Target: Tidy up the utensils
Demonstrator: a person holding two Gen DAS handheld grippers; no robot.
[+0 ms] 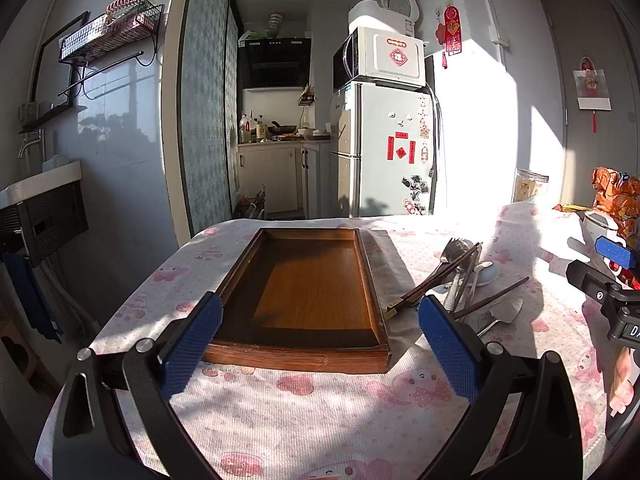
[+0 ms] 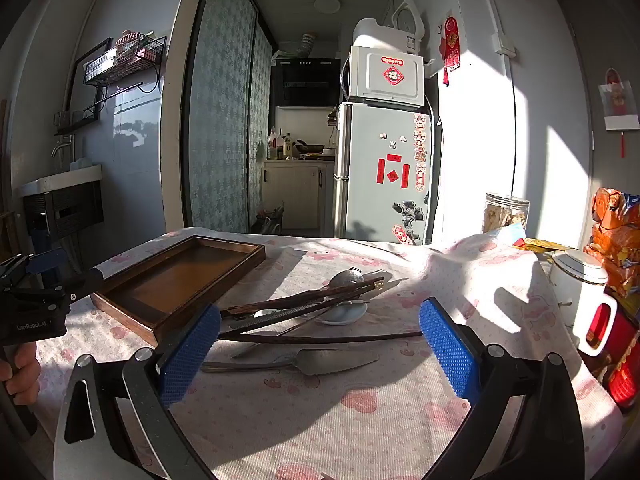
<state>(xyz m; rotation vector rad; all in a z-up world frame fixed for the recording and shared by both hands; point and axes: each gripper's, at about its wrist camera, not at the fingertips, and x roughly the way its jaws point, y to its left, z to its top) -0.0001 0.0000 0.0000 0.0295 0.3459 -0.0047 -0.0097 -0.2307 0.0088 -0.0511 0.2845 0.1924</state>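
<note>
Both jaws wide, empty. I take the top chopstick (image 2: 320, 336) w/ right gripper (image 2: 320, 344) (pile tangled), into tray (image 2: 132, 308); 1 at a time.

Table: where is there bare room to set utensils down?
The wooden tray is empty. Bare cloth lies between the cake server and the right gripper. Crowded: the utensil pile and around the white mug.

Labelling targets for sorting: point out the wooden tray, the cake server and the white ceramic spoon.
wooden tray (image 1: 316, 292), left wrist view, bare floor.
cake server (image 2: 336, 362), right wrist view, serrated blade.
white ceramic spoon (image 2: 346, 314), right wrist view, bowl.
</note>
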